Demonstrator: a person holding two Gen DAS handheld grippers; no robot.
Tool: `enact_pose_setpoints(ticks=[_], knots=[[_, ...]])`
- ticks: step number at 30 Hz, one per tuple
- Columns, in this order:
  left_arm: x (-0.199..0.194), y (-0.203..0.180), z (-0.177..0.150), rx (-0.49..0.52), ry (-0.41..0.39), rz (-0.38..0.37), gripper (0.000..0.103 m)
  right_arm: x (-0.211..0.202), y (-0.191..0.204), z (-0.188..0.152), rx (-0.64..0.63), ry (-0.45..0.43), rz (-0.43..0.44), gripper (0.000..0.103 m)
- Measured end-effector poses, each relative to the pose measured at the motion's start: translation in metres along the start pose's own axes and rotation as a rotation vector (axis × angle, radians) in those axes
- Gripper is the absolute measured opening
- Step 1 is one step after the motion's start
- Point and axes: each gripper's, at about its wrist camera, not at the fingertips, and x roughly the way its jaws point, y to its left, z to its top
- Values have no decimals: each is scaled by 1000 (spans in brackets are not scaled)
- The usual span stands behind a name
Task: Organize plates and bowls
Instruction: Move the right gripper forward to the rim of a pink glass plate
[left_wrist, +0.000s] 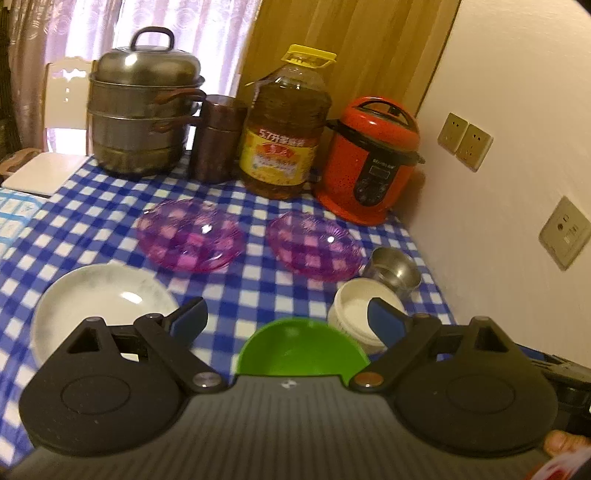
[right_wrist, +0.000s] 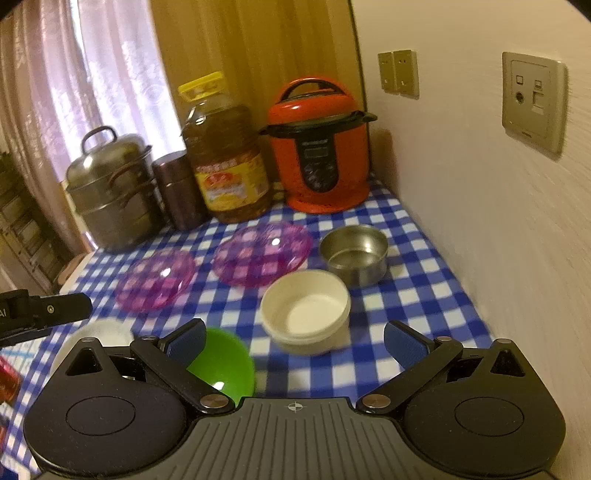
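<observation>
Green bowl (left_wrist: 301, 347) just ahead of left hand-held gripper (left_wrist: 286, 317) — jaws wide apart, empty.

The oil bottle (left_wrist: 282, 125) has a yellow label reading "5.7"; other print is blurred.

Left black two-finger gripper (left_wrist: 288, 321) hovers, blue-padded jaws spread wide; right black two-finger gripper (right_wrist: 295, 338) likewise gapes, holding nothing.

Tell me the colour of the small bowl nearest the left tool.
Bright green bowl, clearest in the left wrist view.
</observation>
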Motion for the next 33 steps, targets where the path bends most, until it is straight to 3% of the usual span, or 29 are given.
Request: enact_pose_setpoints(ticks=[7,10,20,26,33], knots=[[66,-6,24,-20,26,-11,92,44,-25,39,10,-10,-4,101],[95,-3,31,-37,57,-23,89,65,-32,54,7,1,6,90],[177,19,51,-216,120,-42,76,149,-41,92,-46,95,59,73],[212,26,52,-275,156,-43,67,198,-47,110,-59,165,105,63],[246,31,47,-304,206,-39,58,243,-47,132,-118,220,126,60]])
